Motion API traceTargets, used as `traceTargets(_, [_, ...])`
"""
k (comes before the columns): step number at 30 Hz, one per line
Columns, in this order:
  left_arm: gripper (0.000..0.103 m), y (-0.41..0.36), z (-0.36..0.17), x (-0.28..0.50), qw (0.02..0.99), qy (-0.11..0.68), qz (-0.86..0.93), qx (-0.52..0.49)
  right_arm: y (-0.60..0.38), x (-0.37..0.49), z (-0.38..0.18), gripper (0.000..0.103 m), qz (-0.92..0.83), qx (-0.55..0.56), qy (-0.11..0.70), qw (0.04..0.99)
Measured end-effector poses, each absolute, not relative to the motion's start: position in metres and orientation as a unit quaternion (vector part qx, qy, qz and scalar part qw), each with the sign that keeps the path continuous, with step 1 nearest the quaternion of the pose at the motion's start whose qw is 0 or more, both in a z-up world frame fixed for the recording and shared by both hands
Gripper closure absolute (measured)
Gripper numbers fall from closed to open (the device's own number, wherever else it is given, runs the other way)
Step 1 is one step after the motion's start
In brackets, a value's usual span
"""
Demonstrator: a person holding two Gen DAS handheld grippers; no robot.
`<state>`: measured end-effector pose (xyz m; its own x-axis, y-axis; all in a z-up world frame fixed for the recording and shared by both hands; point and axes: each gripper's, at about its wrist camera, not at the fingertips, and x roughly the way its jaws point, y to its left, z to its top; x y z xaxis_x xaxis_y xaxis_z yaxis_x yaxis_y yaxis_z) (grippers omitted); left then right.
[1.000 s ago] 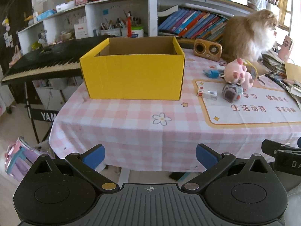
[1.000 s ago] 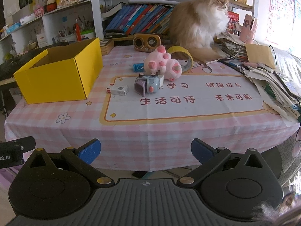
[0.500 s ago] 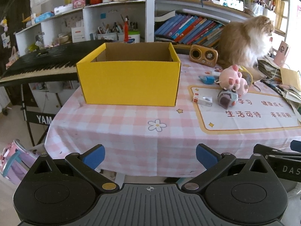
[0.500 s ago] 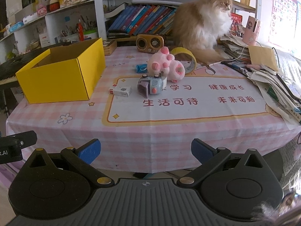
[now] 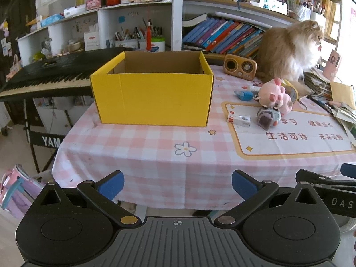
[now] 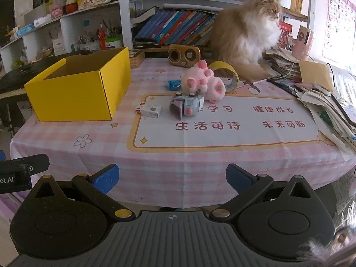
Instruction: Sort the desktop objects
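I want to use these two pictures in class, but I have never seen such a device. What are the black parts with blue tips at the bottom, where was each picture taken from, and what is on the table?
Each picture comes from a camera mounted on a handheld gripper, looking forward along its two fingers. A person holds one in each hand; there is no robot arm. The left gripper and right gripper are both open and hold nothing.

Both face a table with a pink checked cloth. On it stand an open yellow box, a small white box, a grey-blue toy, a pink plush toy, a roll of yellow tape and a wooden radio. A cat sits at the back.
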<state>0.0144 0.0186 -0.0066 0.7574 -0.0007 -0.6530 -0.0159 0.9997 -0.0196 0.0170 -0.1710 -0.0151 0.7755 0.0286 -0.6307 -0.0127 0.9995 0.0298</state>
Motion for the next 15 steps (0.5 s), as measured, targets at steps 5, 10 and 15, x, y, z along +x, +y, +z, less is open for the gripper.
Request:
traceTargets(5, [0.0, 0.0188, -0.0066, 0.0135, 0.938, 0.346, 0.0, -0.015, -0.1697, 0.0154, -0.0137, 0.0, 0.01, 0.008, 0.329, 0.944])
traceTargets(10, [0.0, 0.0191, -0.0051, 0.0121, 0.94, 0.341, -0.006, -0.02, -0.1696, 0.0136, -0.0121, 0.0, 0.009, 0.008, 0.321, 0.947])
traceTargets(15, [0.0, 0.0147, -0.0039, 0.0127, 0.941, 0.337, -0.024, -0.02, -0.1722, 0.0115, -0.0108, 0.0, 0.012, 0.012, 0.316, 0.949])
